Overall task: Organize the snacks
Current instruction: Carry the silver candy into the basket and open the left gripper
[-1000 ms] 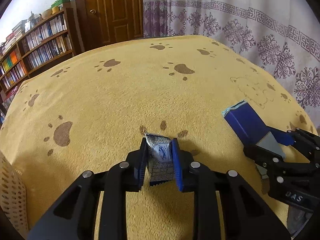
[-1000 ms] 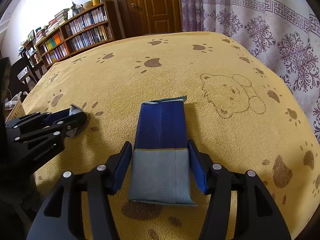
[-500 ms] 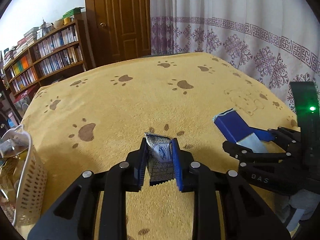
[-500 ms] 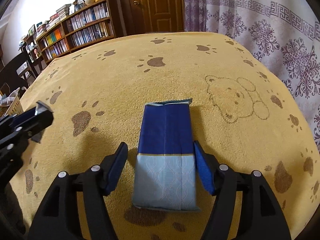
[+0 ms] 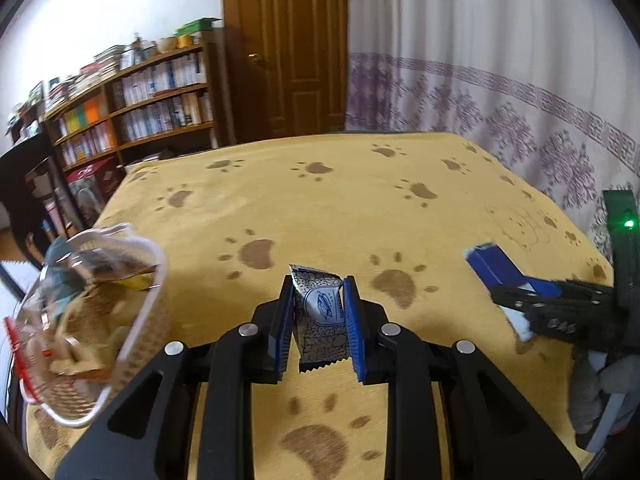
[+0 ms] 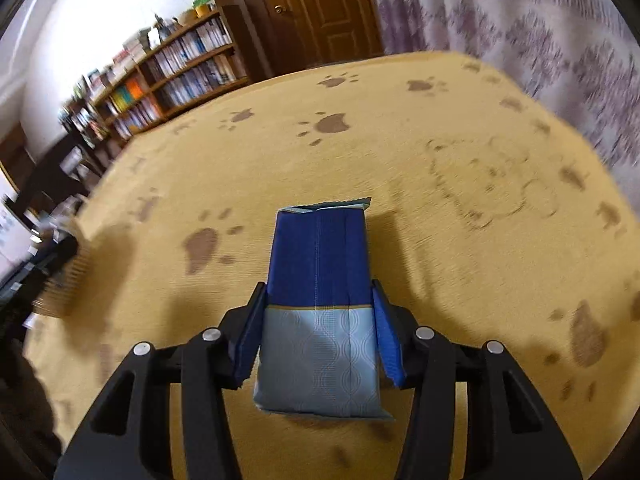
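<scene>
My left gripper (image 5: pixel 319 283) is shut on a small silver snack packet (image 5: pixel 320 312) with a blue oval mark, held above the yellow paw-print cloth (image 5: pixel 320 208). Just to its left is a white perforated basket (image 5: pixel 148 320) with several snacks inside. In the right wrist view, a dark blue and pale blue packet (image 6: pixel 320 248) sits between the blue pads of my right gripper (image 6: pixel 318 286), which press on both its sides. In the left wrist view the right gripper (image 5: pixel 520 296) and the blue packet (image 5: pixel 494 266) show at the far right.
A gloved hand (image 5: pixel 600 396) holds the right gripper's handle. Beyond the table stand a bookshelf (image 5: pixel 132 108), a wooden door (image 5: pixel 292 48) and a patterned curtain (image 5: pixel 480 92). The cloth's right edge (image 6: pixel 600 184) drops off by the curtain.
My left gripper has swung left with the silver packet, bringing the basket close on its left. The right gripper's fingers have closed in from beside the blue packet onto its sides.
</scene>
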### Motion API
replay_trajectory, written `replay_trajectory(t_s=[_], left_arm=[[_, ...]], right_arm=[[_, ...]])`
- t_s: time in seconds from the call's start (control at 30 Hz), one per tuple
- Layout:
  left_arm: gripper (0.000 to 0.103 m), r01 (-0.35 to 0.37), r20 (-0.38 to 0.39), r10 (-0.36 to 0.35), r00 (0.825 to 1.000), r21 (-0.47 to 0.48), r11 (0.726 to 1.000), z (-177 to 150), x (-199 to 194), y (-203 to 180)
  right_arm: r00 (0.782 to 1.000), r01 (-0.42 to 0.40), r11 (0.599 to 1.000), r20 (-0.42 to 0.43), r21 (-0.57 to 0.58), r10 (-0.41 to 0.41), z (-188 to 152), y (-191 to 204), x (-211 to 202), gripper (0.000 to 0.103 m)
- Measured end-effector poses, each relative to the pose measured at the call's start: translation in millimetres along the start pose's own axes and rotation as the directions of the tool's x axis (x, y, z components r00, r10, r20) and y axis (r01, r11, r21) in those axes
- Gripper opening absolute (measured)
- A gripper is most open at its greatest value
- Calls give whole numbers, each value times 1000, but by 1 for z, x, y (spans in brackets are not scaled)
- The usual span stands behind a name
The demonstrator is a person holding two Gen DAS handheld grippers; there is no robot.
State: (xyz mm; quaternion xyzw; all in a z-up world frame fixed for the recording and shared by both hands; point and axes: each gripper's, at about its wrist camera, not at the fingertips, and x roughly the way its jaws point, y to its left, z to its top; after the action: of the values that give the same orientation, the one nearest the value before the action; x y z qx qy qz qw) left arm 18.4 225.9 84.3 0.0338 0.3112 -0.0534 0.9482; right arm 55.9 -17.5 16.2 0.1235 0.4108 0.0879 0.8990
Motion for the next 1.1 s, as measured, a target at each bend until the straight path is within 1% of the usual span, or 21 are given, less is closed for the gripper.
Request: replay_trajectory(t_s=[0.2,0.4,0.53,0.67,0.73,0.8,0.83,0.87,1.1], left_arm=[[24,-84,39,88,995,-79,993,3,-24,47],[24,-165,59,176,983,-154,974,6,-42,96],[24,-202,62,217,974,-182,962,8,-49,118],[24,-214,69,231,971,-200,956,10,-49,133],[32,-207,77,228,971,-215,954,10,-50,141],[63,-221,96,251,963,-247,943,10,-53,148],[68,-226,105,259,960,-253,941,9,-56,151],[70,-226,112,261,959,-255,940,9,-57,152],[70,-250,123,289,949,-264,932,6,-69,166]], right_arm=[[998,-45,999,35,-5,45,0,9,-14,50],[996,-77,997,48,-9,77,-1,16,-24,50],[996,-85,996,41,-12,85,-3,19,-23,50],[995,-89,996,33,-15,90,-4,21,-22,50],[995,-93,996,31,-17,93,-5,23,-22,50],[995,-94,995,31,-20,95,-6,25,-23,50],[995,-96,995,31,-21,96,-7,25,-23,50],[995,-98,995,31,-22,98,-7,26,-23,50],[992,-119,992,34,-29,120,-10,35,-26,50]])
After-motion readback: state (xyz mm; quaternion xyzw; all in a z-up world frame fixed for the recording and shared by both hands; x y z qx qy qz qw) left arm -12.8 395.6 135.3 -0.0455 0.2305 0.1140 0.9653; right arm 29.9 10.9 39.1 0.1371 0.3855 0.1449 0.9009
